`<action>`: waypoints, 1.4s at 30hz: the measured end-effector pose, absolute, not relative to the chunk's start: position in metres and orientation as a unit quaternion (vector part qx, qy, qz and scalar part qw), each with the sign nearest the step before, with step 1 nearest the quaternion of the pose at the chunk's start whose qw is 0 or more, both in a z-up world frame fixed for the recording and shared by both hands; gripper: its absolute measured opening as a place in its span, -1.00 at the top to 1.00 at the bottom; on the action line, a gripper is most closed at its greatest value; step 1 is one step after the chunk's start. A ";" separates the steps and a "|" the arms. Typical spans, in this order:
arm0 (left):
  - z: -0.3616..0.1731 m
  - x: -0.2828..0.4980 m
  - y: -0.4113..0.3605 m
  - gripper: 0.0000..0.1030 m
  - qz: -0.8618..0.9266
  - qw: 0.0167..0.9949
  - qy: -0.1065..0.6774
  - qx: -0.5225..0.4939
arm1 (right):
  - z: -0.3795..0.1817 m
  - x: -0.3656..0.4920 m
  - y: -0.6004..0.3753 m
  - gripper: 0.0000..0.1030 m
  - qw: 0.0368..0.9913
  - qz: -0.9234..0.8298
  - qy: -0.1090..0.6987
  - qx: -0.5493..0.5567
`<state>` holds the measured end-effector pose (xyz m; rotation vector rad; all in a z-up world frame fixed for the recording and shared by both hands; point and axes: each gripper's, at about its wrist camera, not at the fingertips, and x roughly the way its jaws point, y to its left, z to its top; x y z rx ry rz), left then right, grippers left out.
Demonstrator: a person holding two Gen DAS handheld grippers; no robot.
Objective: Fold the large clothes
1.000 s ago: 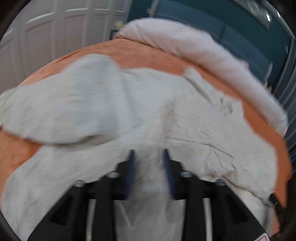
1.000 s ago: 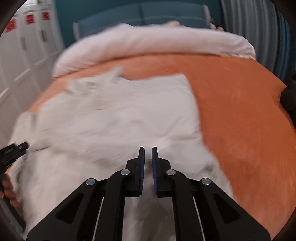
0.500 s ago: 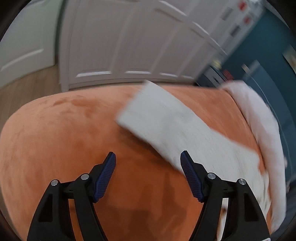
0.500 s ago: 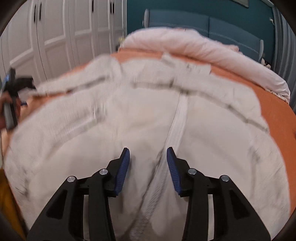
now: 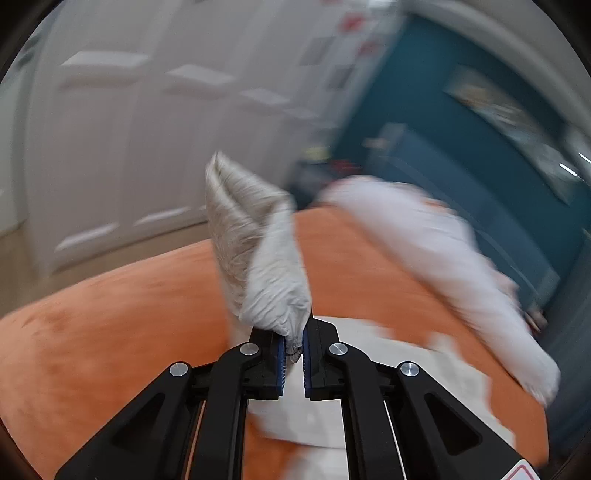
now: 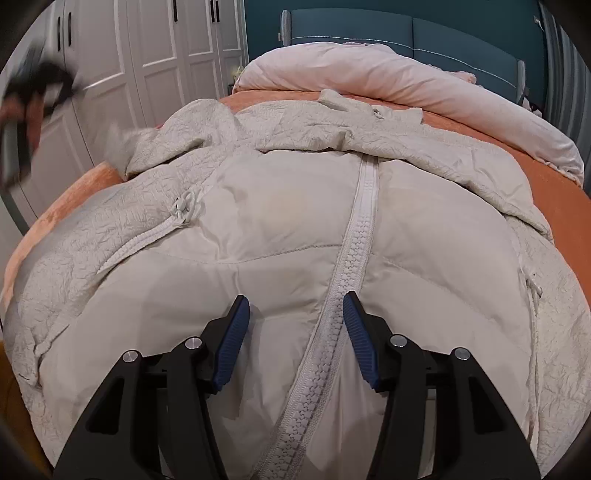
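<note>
A large cream-white padded jacket [image 6: 295,229] lies spread on the orange bed cover [image 6: 554,192], its zipper [image 6: 354,236] running down the middle. My right gripper [image 6: 295,343] is open just above the jacket's lower front, jaws either side of the zipper. My left gripper [image 5: 293,354] is shut on the crinkled cuff of the jacket's sleeve [image 5: 258,258], which stands up from the jaws above the bed. The left gripper appears blurred at the far left in the right wrist view [image 6: 26,99].
A rolled pinkish-white duvet [image 6: 369,74] lies along the head of the bed, also in the left wrist view [image 5: 443,258]. White wardrobe doors [image 6: 147,55] stand to the left. A teal headboard [image 6: 406,33] is behind.
My left gripper went from open above the bed to shut on the sleeve cuff and lifted it. My right gripper opened wider and settled over the zipper.
</note>
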<state>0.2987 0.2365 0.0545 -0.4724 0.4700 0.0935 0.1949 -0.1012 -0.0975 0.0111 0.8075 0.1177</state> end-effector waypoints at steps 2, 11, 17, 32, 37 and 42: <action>0.079 0.298 0.175 0.93 -0.016 0.952 0.224 -0.210 | -0.097 0.195 -0.102 0.01 0.918 0.060 0.391 0.013; 0.022 0.306 -0.076 0.27 -0.187 0.895 0.386 -0.122 | -0.090 0.189 -0.120 0.00 0.918 0.088 0.378 0.075; 0.013 0.282 -0.055 -0.32 -0.218 0.886 0.396 -0.103 | -0.078 0.175 -0.147 -0.21 0.917 0.091 0.367 0.127; -0.045 0.317 0.082 -0.69 -0.028 0.924 0.382 -0.010 | -0.047 0.329 -0.225 -0.29 0.885 -0.001 0.402 0.235; -0.067 0.327 0.102 -0.43 0.000 0.910 0.413 -0.022 | -0.040 0.359 -0.199 0.94 0.900 0.015 0.393 0.187; -0.100 0.334 0.131 -0.47 0.019 0.884 0.458 -0.093 | 0.030 0.317 -0.234 0.95 0.956 -0.038 0.242 0.159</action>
